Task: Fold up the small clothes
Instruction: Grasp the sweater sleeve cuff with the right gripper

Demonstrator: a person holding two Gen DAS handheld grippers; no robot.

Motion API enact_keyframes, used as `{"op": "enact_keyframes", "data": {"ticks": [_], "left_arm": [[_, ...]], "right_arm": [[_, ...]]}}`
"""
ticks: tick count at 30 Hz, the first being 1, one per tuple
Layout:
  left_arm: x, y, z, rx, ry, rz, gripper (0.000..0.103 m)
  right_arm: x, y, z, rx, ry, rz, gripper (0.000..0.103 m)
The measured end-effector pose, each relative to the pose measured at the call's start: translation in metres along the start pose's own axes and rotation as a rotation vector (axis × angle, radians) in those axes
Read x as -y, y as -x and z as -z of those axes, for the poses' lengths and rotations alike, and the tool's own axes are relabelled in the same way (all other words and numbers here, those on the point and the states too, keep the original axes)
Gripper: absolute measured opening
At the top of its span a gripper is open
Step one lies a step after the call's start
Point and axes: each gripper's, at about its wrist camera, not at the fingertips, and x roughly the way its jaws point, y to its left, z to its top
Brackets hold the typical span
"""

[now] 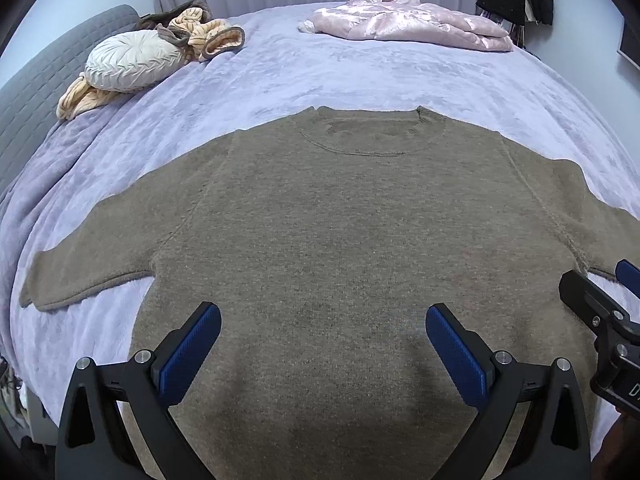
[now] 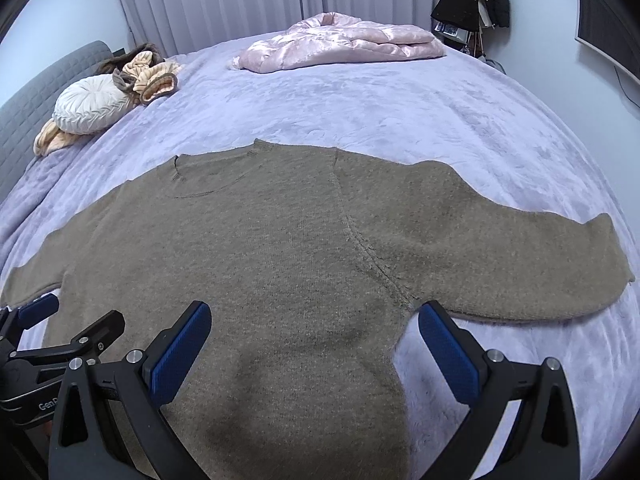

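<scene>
Left wrist view shows our left gripper [image 1: 323, 334] spread wide above the lower body of the sweater [image 1: 320, 240], holding nothing; the sweater lies flat on the bed [image 1: 360, 76], neck away from us, left sleeve [image 1: 92, 264] stretched out; further right, our right gripper [image 2: 314, 334] is equally spread and empty, hanging over the right armpit, the right sleeve [image 2: 520, 264] extended beyond it. We judge no fold has begun; we are at the start. Next we likely need to pinch a sleeve or side edge, both layers together, and carry it across the body.
</scene>
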Motion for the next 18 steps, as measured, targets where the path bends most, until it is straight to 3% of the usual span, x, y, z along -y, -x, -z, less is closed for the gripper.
{"op": "enact_keyframes", "data": {"ticks": [8, 18], "left_arm": [[0.014, 0.004, -0.004, -0.019, -0.023, 0.008, 0.103], [0.050, 0.010, -0.017, -0.023, -0.073, 0.033, 0.103]], "right_arm": [[0.002, 0.000, 0.002, -0.045, 0.001, -0.018, 0.103], [0.049, 0.006, 0.003, -0.045, -0.091, 0.005, 0.103]]}}
